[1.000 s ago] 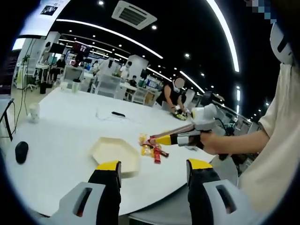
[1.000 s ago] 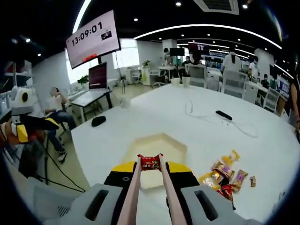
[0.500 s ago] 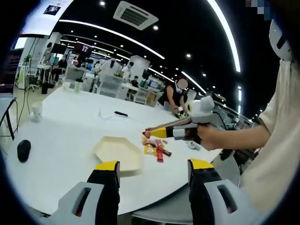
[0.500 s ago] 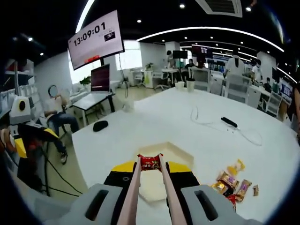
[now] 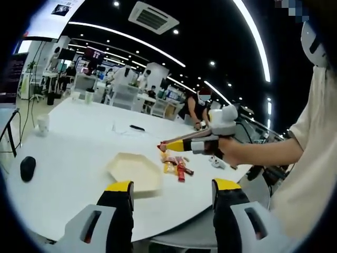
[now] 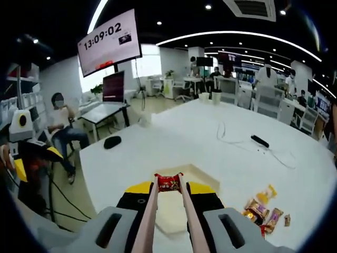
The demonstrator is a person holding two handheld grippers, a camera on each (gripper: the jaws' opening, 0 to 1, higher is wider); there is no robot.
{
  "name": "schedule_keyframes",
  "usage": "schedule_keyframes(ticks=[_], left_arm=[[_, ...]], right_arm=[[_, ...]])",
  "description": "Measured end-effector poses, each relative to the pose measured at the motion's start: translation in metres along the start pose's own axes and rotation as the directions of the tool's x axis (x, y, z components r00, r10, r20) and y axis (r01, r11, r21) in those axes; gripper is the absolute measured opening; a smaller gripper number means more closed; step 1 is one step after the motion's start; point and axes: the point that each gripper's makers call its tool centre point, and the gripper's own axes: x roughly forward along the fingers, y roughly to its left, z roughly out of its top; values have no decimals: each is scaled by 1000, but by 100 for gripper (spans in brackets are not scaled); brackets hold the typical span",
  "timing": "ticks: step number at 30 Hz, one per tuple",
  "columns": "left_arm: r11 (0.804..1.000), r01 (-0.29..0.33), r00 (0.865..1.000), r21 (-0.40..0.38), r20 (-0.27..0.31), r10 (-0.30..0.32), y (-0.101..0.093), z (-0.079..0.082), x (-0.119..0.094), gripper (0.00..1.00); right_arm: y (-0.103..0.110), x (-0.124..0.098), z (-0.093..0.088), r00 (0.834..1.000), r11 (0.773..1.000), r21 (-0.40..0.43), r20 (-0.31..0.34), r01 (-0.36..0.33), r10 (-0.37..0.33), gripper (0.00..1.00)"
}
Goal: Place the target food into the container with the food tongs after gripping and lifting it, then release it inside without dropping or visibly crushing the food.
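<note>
In the left gripper view, our left gripper (image 5: pixel 172 196) rises from the bottom with its two yellow-tipped black jaws standing well apart and nothing between them. Beyond them lies the large white round table (image 5: pixel 68 153). On it sits the shallow cream hexagonal container (image 5: pixel 134 171), with nothing visible in it. Just beside its far right edge lies a small heap of wrapped snacks in yellow and red packets (image 5: pixel 176 167). Above that heap, coming in from the right, we see our right gripper (image 5: pixel 181 143) held in a hand (image 5: pixel 231 153). It holds a pair of slim pinkish food tongs (image 5: pixel 184 140) pointing left, and a small red-wrapped candy (image 5: pixel 161 148) sits at the tong tips, up in the air over the gap between heap and container. A black computer mouse (image 5: pixel 27 167) rests near the table's left edge, and a white paper cup (image 5: pixel 42 125) stands farther back.

In the right gripper view, the right gripper (image 6: pixel 169 195) is clamped on the two pinkish tong arms (image 6: pixel 169 211), which run forward between its yellow-tipped jaws. The tong tips pinch the red-wrapped candy (image 6: pixel 169 182), which hangs over the near part of the cream hexagonal container (image 6: pixel 197 174) on the white table (image 6: pixel 158 137). The heap of wrapped snacks (image 6: pixel 261 211) lies to the right, apart from the container. A black mouse (image 6: pixel 111 142) sits near the table's left edge, and a black remote with a white cable (image 6: pixel 260 141) lies farther off. At the far left edge we see the left gripper (image 6: pixel 26 153); from here we cannot tell how its jaws stand.
</note>
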Motion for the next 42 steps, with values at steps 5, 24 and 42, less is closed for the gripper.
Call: schedule_keyframes(ticks=[5,24,42], left_arm=[[1000,3,1000,3,3,-3,2,4,2,60],[1000,25,1000,1,-17,-25,5,1,13,60],[1000,23,1000,7,-10,-23,1,4,15,60]], right_arm=[[1,3,0,1000,1000,-12,-3,-3,3,23],[-5,10,-1,1000,999,-32,-14,-2,1,23],[-2,12,11,1000,995,-101,13,13,-12,24]])
